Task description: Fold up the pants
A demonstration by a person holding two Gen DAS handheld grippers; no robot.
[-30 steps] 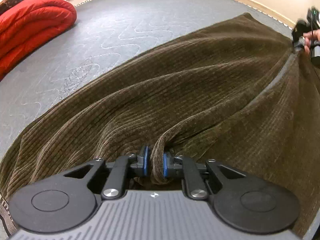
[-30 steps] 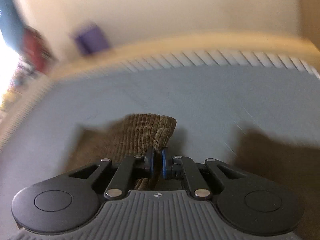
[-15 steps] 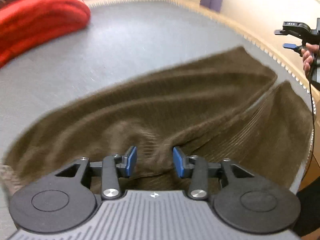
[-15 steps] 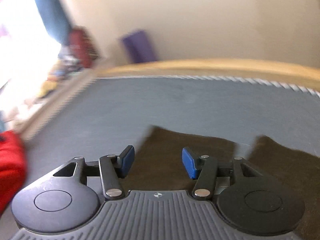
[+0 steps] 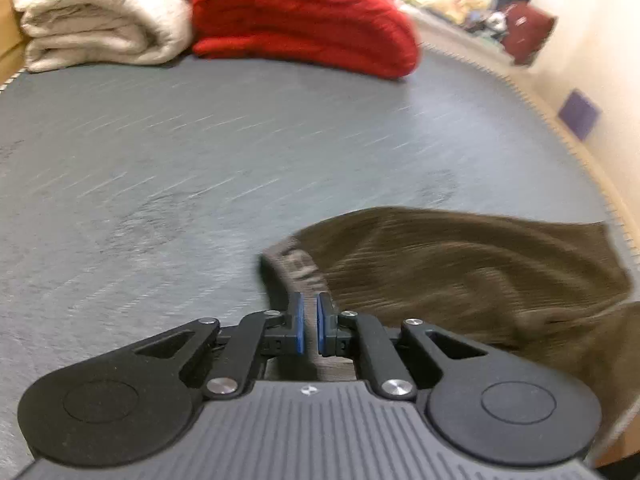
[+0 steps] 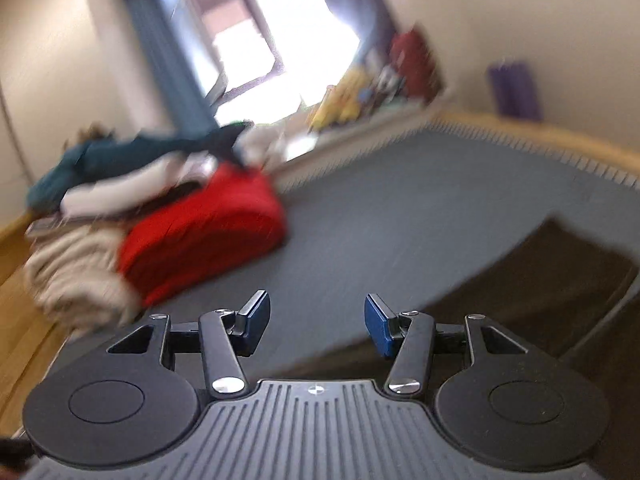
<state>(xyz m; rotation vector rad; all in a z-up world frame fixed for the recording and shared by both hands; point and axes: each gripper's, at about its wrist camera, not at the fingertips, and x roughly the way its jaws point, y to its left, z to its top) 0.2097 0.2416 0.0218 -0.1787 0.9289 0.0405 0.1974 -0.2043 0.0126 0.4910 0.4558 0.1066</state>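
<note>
We see the left gripper [image 5: 310,322] with its blue pads drawn almost together, only a thin slit between them; its jaws have just been closing. The waistband edge of the brown corduroy pants [image 5: 460,276] lies right at the pad tips, but the frame is blurred and we cannot tell whether any cloth is pinched in the slit. The pants lie spread on the grey mattress [image 5: 240,152], reaching toward its right edge.

In the right wrist view, the right gripper [image 6: 316,322] has its jaws standing wide apart, with nothing between the pads; they touch nothing. It hangs above the mattress, and the dark pants [image 6: 540,280] lie below and to its right. A red folded blanket [image 5: 304,16] and a cream one [image 5: 100,20] rest at the far end.
</note>
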